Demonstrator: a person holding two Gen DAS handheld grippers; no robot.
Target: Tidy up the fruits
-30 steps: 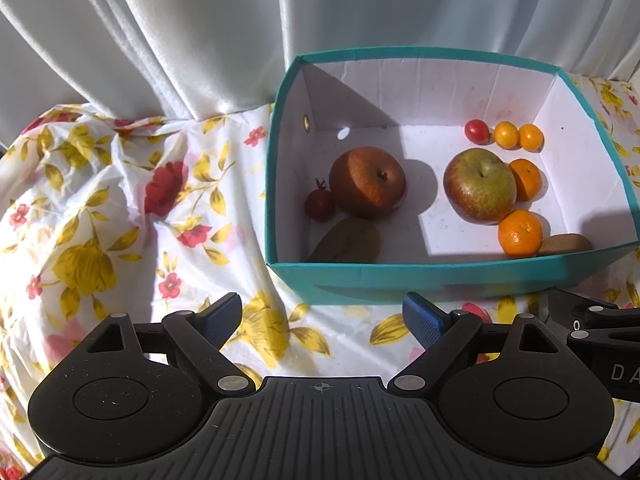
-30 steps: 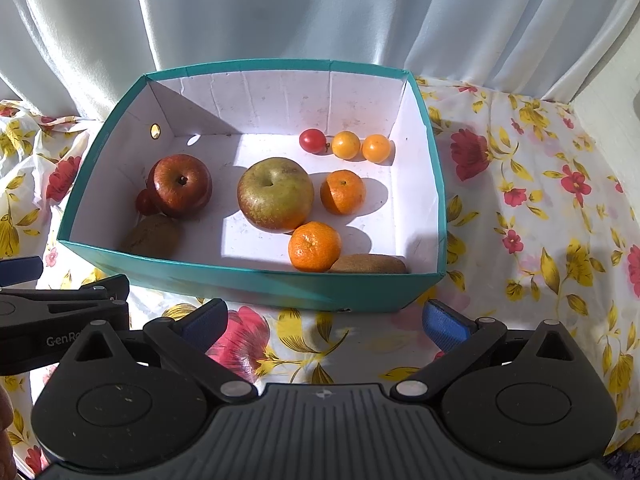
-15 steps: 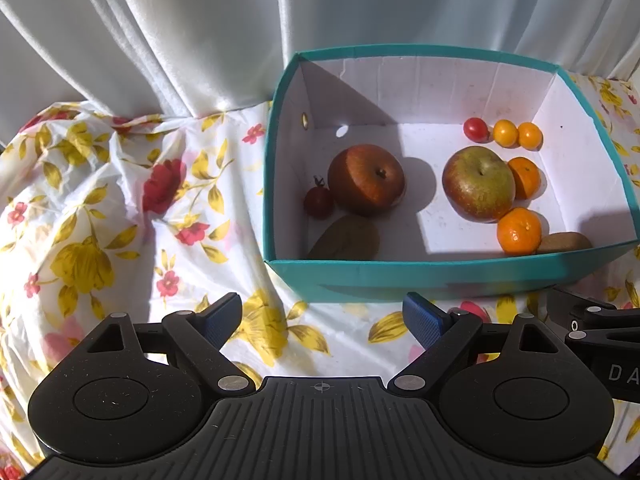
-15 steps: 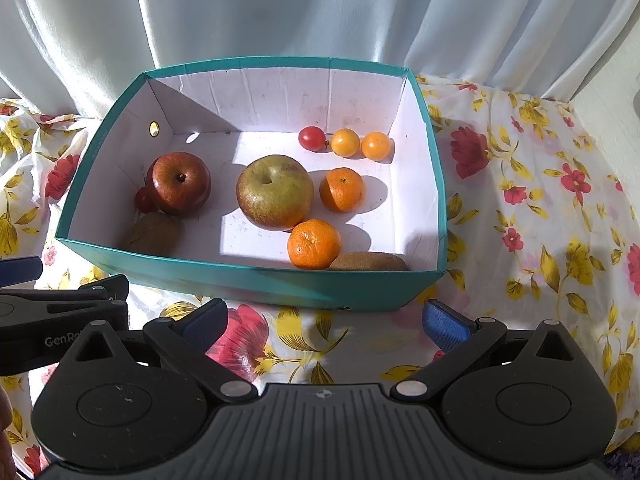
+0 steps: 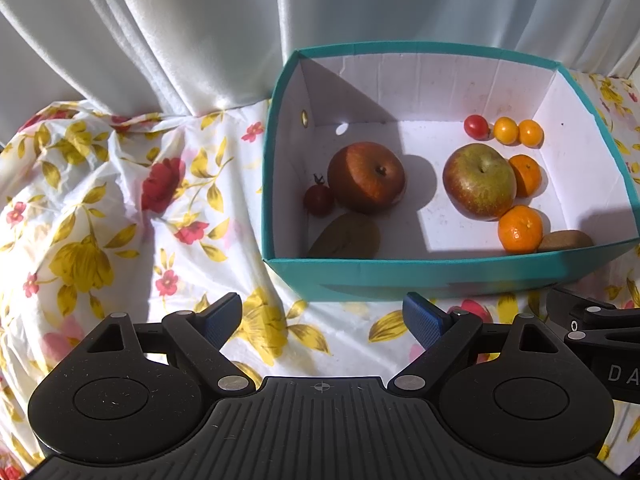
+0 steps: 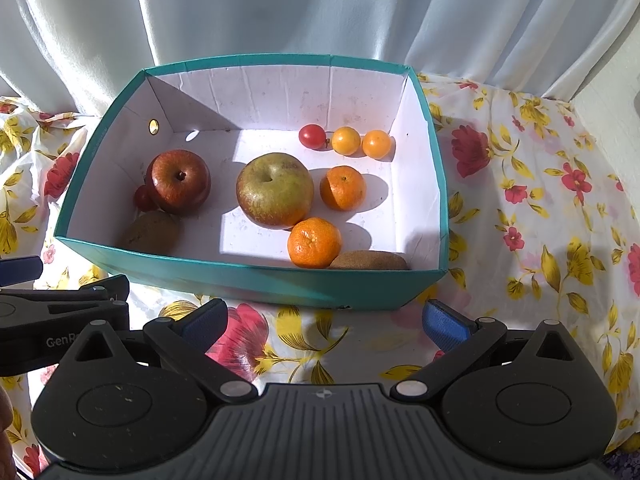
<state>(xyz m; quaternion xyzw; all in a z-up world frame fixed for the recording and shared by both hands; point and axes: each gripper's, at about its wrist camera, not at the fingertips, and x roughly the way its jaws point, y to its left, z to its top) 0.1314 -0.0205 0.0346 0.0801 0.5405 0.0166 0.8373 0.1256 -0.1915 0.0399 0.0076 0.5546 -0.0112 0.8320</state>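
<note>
Box (image 6: pixel 248 280): open top; bare floor mid-left between red apple (image 6: pixel 178 181) and green apple (image 6: pixel 274 190); walls block sideways entry.

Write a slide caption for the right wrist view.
Open right gripper hovers over floral cloth before a teal box of apples, mandarins, kiwis and cherry tomatoes.

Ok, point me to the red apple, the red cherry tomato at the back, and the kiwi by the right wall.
red apple (image 6: pixel 178 182), right wrist view, on its top near the stem.
red cherry tomato (image 6: pixel 312 136), right wrist view, its middle.
kiwi (image 6: pixel 370 261), right wrist view, its fuzzy upper side.
</note>
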